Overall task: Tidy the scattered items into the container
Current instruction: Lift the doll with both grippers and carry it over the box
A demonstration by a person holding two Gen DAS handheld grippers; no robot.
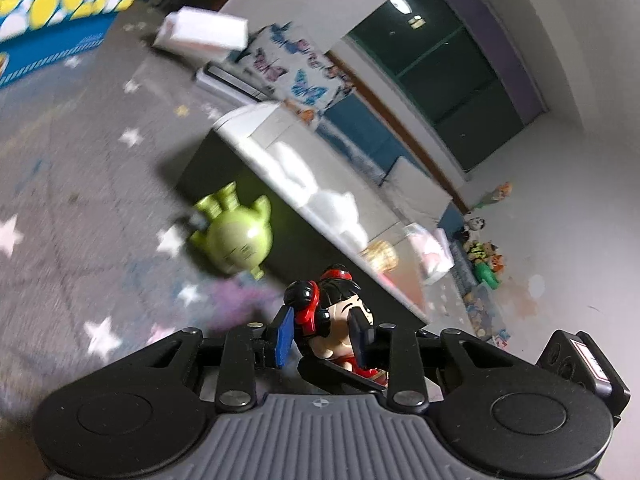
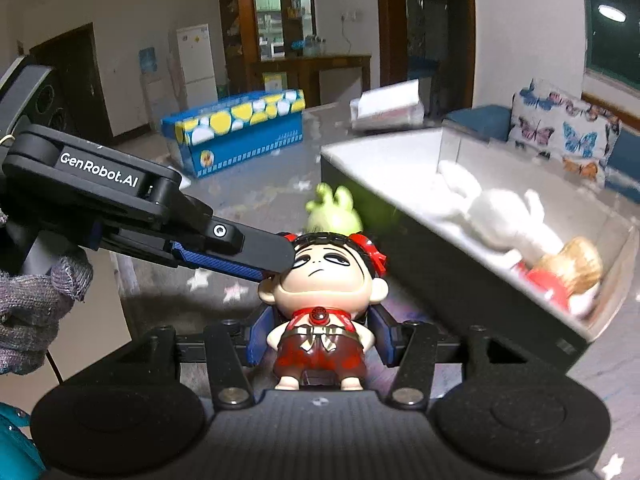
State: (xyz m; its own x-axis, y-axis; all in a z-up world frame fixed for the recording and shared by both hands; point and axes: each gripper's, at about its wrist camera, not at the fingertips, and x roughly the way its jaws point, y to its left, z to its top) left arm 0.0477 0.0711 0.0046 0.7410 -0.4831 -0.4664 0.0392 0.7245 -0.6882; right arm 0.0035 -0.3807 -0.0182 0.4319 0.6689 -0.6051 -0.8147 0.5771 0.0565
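A living room floor covered by a grey rug with pale stars (image 2: 208,280) is the working surface, and the landmark on it is the open dark-sided storage box with a white lining (image 2: 480,280).

Nearest, just short of the box's near wall, the glossy plastic doll with black hair buns and a red outfit (image 2: 318,292) is pinched at the torso by the right gripper (image 2: 318,342), its blue pads narrow against both sides. The left gripper (image 1: 322,340) clamps the same doll around the head. With two grips on one smooth figure, any pull in different directions could twist it free or drop it outside the box.

Beyond the doll, beside the box's outer wall, lies a rounded lime-green plastic toy (image 1: 232,238); the blur makes its exact shape uncertain. A swing toward the box could knock it.

Inside the box rest a white plush rabbit (image 2: 496,220) and a blond-haired doll in red (image 2: 568,276), which a dropped figure may strike.
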